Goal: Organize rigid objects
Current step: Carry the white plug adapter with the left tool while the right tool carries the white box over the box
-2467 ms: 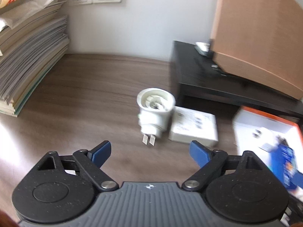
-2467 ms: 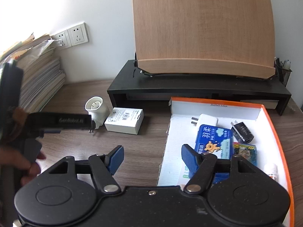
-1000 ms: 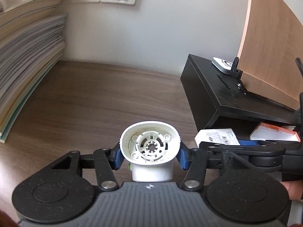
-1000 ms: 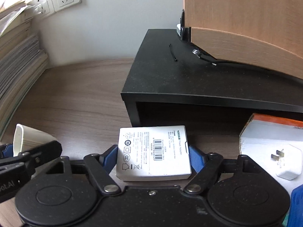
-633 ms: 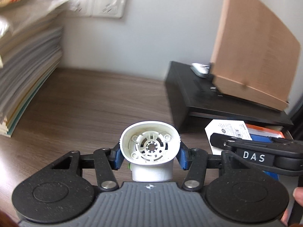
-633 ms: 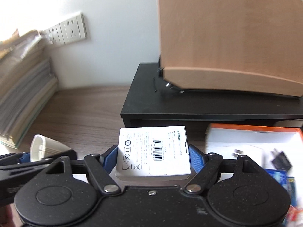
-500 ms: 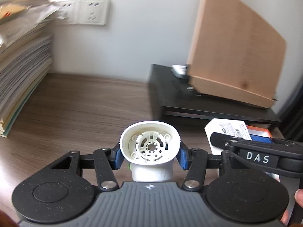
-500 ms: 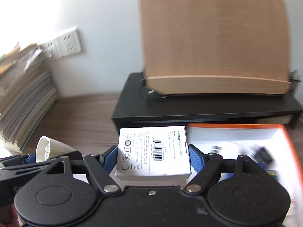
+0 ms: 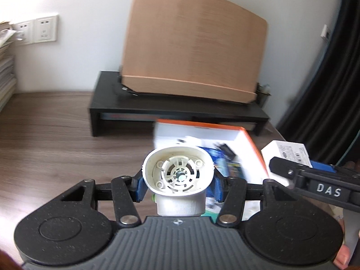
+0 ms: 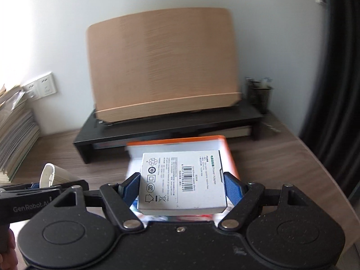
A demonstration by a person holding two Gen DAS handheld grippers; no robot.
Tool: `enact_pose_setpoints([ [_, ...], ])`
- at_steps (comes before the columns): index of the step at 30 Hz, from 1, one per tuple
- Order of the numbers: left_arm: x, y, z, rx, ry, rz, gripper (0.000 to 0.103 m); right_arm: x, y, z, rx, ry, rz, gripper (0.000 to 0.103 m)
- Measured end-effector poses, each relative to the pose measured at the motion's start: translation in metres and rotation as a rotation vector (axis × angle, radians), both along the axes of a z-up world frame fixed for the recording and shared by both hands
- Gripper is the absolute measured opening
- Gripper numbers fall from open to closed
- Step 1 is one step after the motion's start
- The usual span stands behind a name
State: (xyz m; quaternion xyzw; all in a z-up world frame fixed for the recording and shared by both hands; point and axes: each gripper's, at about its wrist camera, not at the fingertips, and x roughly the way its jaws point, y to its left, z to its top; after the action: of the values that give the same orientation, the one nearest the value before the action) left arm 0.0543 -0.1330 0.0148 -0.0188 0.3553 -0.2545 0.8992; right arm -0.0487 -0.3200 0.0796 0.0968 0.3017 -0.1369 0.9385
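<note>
My left gripper (image 9: 178, 181) is shut on a white plug-in device (image 9: 178, 175) with a round slotted face, held up above the desk in front of the orange-rimmed box (image 9: 252, 145). My right gripper (image 10: 182, 183) is shut on a small white power adapter carton (image 10: 182, 180) with a barcode, held over the same orange-rimmed box (image 10: 227, 155). The carton also shows at the right of the left wrist view (image 9: 285, 155). The white device shows at the left of the right wrist view (image 10: 54, 175). The box holds a blue pack (image 9: 221, 165) and a black charger (image 9: 227, 150).
A black monitor riser (image 9: 175, 110) carries a tan wooden board (image 9: 193, 54) behind the box. A paper stack (image 10: 15, 137) stands at the left under wall sockets (image 9: 36, 31). A mesh pen pot (image 10: 258, 96) stands on the riser's right end. A dark curtain (image 10: 337, 67) hangs at the right.
Both grippers closed on their objects, lifted them and swung right. The orange-rimmed box is now straight ahead of both; the paper stack has slid off to the left.
</note>
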Motion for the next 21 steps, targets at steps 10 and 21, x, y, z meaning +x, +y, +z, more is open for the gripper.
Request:
enact_pose_setpoints([
  [10, -0.034, -0.050, -0.009, 0.031, -0.002, -0.061, 0.055, -0.034, -0.035, -0.004, 0.047, -0.015, 0.000, 0.092],
  [21, -0.048, -0.070, -0.017, 0.087, 0.016, -0.050, 0.055, -0.027, -0.040, -0.006, 0.050, -0.018, 0.074, 0.092],
])
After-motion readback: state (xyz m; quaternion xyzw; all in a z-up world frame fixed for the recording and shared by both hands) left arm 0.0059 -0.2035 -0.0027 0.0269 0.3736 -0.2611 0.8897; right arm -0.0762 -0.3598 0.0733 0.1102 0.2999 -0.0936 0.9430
